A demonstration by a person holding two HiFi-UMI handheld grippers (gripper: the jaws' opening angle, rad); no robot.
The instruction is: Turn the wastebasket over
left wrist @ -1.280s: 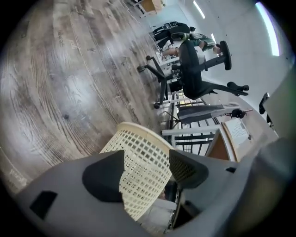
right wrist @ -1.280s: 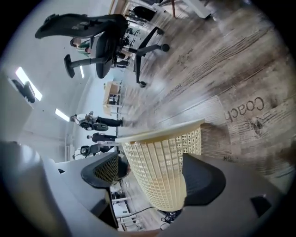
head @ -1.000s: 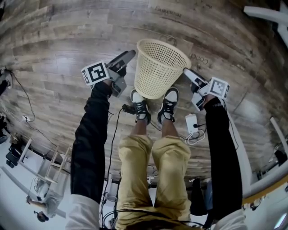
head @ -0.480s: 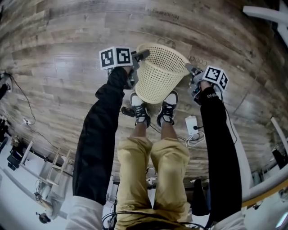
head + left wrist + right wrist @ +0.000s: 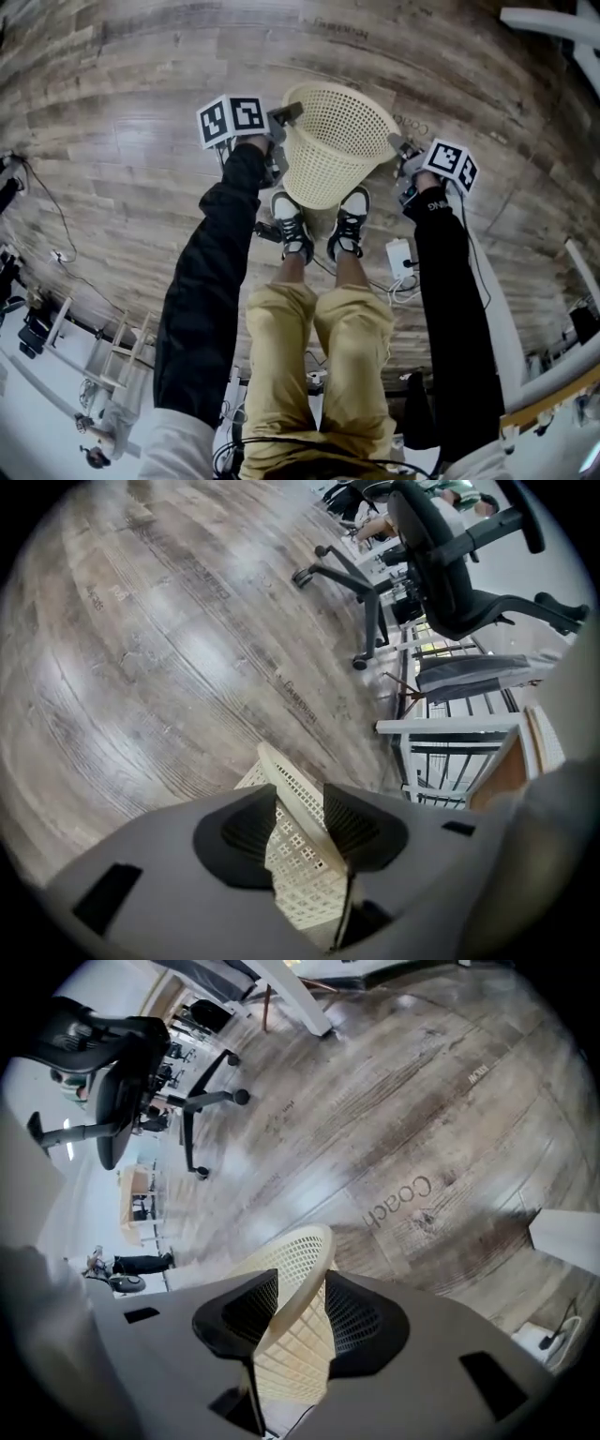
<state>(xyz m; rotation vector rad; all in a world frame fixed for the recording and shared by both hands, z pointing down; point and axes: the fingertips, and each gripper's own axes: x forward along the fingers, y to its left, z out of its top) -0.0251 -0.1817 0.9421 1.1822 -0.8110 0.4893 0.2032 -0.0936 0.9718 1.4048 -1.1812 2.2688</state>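
A cream mesh wastebasket (image 5: 333, 141) stands mouth-up on the wood floor just beyond the person's shoes. My left gripper (image 5: 281, 117) is at the left side of its rim and my right gripper (image 5: 398, 145) at the right side. In the left gripper view the rim (image 5: 300, 855) lies between the closing jaws of the left gripper (image 5: 300, 803), against the right pad, with a gap at the left pad. In the right gripper view the right gripper (image 5: 302, 1288) is closing too, and both its pads meet the rim (image 5: 291, 1354).
The person's two shoes (image 5: 293, 225) stand right behind the basket. A white power adapter with cables (image 5: 398, 255) lies by the right foot. Office chairs (image 5: 441, 564) (image 5: 112, 1063) and a white table frame (image 5: 450, 728) stand farther off across the floor.
Both grippers swung in from beside the basket to its rim and tipped downward. Their jaws narrowed around the rim. The basket shifted slightly.
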